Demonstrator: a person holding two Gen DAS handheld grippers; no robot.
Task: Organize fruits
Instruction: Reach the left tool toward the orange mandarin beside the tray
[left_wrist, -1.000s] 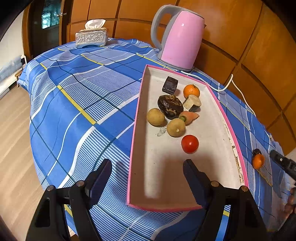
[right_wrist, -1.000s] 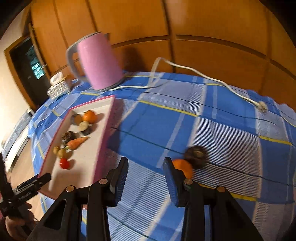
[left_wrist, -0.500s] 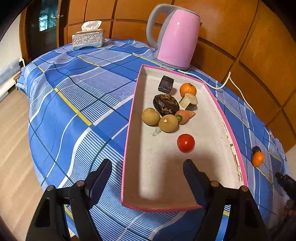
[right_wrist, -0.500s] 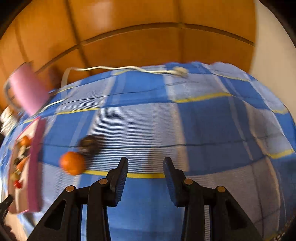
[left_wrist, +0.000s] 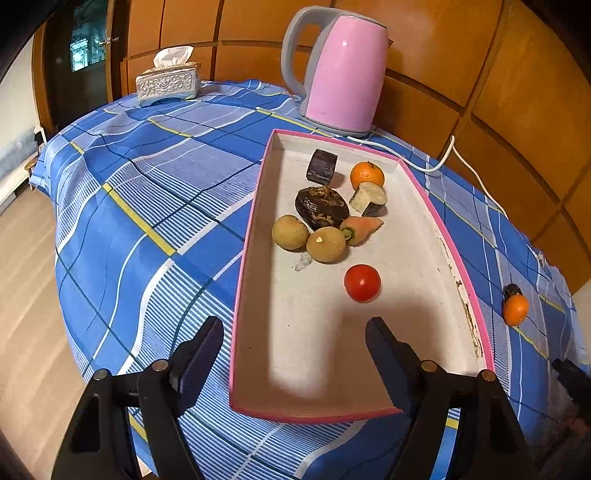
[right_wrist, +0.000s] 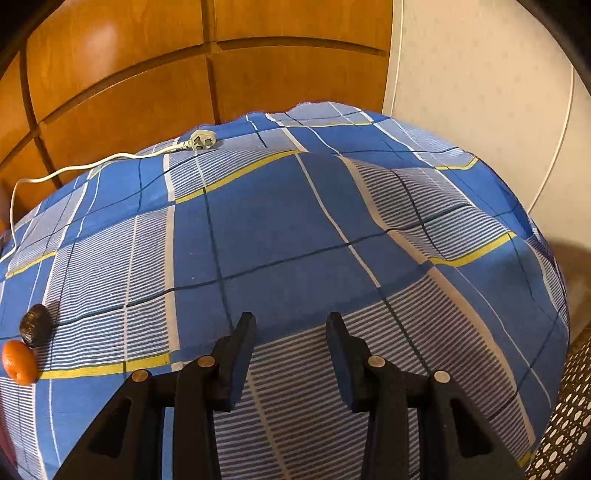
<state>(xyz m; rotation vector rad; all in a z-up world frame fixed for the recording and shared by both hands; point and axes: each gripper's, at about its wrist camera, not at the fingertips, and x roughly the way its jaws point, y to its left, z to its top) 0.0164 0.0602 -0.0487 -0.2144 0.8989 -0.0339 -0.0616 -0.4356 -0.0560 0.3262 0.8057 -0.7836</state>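
Observation:
A pink-rimmed tray (left_wrist: 448, 236) holds a red tomato (left_wrist: 362, 282), two tan round fruits (left_wrist: 290, 232), a carrot piece (left_wrist: 360, 227), an orange (left_wrist: 366, 175) and dark lumps (left_wrist: 321, 206). My left gripper (left_wrist: 293, 325) hovers open over the tray's near end, its left finger outside the rim, nothing between its fingers. A loose orange (left_wrist: 515, 310) and a dark fruit (left_wrist: 511, 290) lie on the cloth right of the tray. The right wrist view has the same loose orange (right_wrist: 18, 360) and dark fruit (right_wrist: 35, 325) at its far left. My right gripper (right_wrist: 291, 317) is narrowly open over bare cloth.
A pink kettle (left_wrist: 340, 70) stands behind the tray, and its white cord runs along the wall to a plug (right_wrist: 201, 140) lying on the blue checked tablecloth (right_wrist: 280, 229). A tissue box (left_wrist: 168, 83) sits at the far left. The table's edge drops off to the right.
The right wrist view has swung to the right: the loose orange and dark fruit went from between the fingers to the far left edge. The left gripper has barely moved.

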